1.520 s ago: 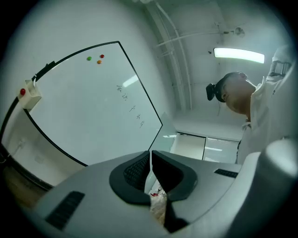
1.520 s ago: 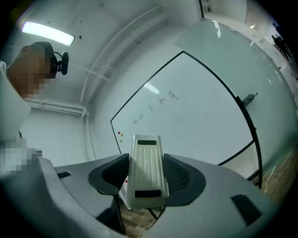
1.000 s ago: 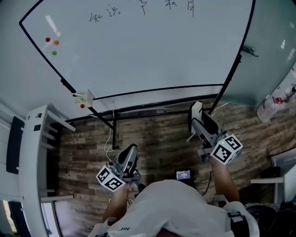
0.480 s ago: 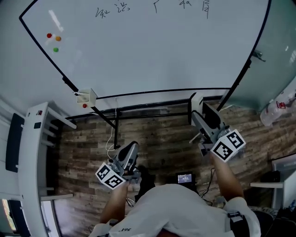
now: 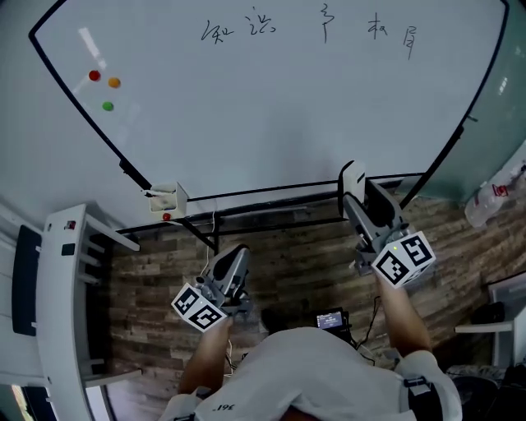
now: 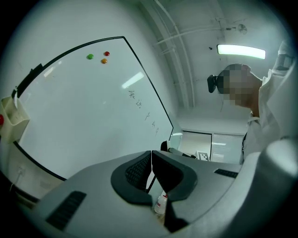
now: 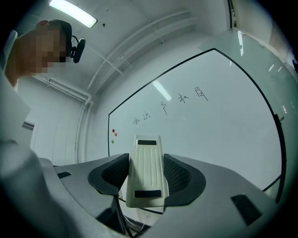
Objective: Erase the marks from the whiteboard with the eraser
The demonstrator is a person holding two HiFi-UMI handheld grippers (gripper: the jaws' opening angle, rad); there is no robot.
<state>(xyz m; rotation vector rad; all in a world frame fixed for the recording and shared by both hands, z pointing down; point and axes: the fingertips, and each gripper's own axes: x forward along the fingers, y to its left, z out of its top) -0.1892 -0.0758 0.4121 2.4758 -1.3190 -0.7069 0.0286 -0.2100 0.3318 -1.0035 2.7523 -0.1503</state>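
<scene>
A: Eraser (image 7: pixel 146 172): sitting clenched in right gripper (image 5: pixel 362 201), short of whiteboard (image 5: pixel 271 123), well below marks (image 5: pixel 320 29)?

B: Confirming. Left gripper (image 6: pixel 151 169): idling low, jaws closed on nothing. Possible hazards: slipping from the pinch while pressing hard; tilting, wiping edge-on, smearing ink; reaching short of top-row strokes.

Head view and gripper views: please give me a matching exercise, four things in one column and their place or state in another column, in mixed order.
Things:
1. eraser
2. left gripper
3. marks
4. magnets

Place or state:
a. near the whiteboard's top edge
b. shut, nothing held
c. at the whiteboard's upper left
d. between the right gripper's jaws

Pairs: 1-d, 2-b, 3-a, 4-c.
</scene>
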